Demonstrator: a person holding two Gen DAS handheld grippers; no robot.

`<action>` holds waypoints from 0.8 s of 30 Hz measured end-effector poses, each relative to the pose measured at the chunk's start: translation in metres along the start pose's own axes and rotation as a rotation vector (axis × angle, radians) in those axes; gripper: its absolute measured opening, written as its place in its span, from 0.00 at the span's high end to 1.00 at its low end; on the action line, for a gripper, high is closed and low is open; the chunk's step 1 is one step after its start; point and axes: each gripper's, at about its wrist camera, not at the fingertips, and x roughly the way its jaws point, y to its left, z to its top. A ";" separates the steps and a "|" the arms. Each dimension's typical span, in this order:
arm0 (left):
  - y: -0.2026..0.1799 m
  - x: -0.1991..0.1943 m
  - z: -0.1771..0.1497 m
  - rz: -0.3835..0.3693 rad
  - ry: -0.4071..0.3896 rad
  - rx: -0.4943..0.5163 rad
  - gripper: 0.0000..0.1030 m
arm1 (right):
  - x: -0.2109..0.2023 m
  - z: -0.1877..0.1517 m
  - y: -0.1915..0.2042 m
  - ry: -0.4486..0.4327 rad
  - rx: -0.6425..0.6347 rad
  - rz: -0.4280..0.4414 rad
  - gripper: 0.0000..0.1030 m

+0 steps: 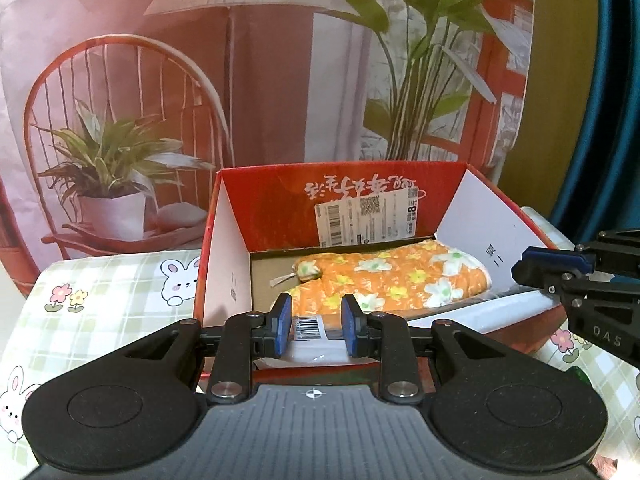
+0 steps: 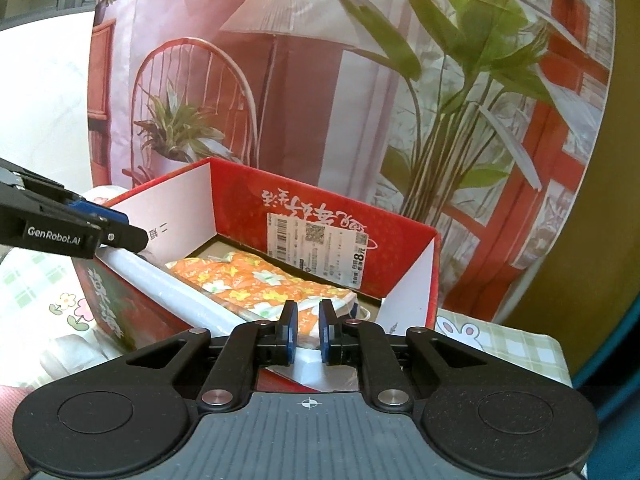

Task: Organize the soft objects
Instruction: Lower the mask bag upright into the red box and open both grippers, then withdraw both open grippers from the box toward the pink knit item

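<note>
An open red cardboard box (image 1: 280, 200) (image 2: 244, 204) stands on the table with an orange flowered oven mitt (image 1: 400, 280) (image 2: 256, 280) lying inside. A long white plastic-wrapped roll (image 1: 310, 326) (image 2: 176, 284) with a barcode label lies along the box's near side. My left gripper (image 1: 316, 308) (image 2: 132, 232) is shut on the labelled end. My right gripper (image 2: 307, 314) (image 1: 518, 268) is at the other end; its blue pads stand a narrow gap apart, with the roll's white end low between them and no pad seen pressing on it.
A green-checked tablecloth (image 1: 100, 280) with rabbits and flowers covers the table around the box. Close behind stands a printed backdrop (image 1: 240, 80) showing a chair, a lamp and plants. A shipping label (image 1: 368, 216) is stuck on the box's far wall.
</note>
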 end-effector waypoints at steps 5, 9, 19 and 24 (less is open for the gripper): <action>0.000 -0.007 0.002 -0.006 -0.011 -0.006 0.72 | -0.002 0.001 -0.001 -0.001 0.022 0.011 0.88; -0.002 -0.025 0.005 0.011 -0.050 -0.004 0.57 | -0.016 -0.002 -0.007 -0.079 0.094 0.042 0.80; -0.009 -0.069 -0.001 0.056 -0.095 0.004 0.12 | -0.050 -0.007 -0.003 -0.136 0.122 -0.013 0.30; -0.007 -0.088 -0.012 0.078 -0.092 -0.016 0.00 | -0.063 -0.017 -0.005 -0.142 0.168 -0.050 0.04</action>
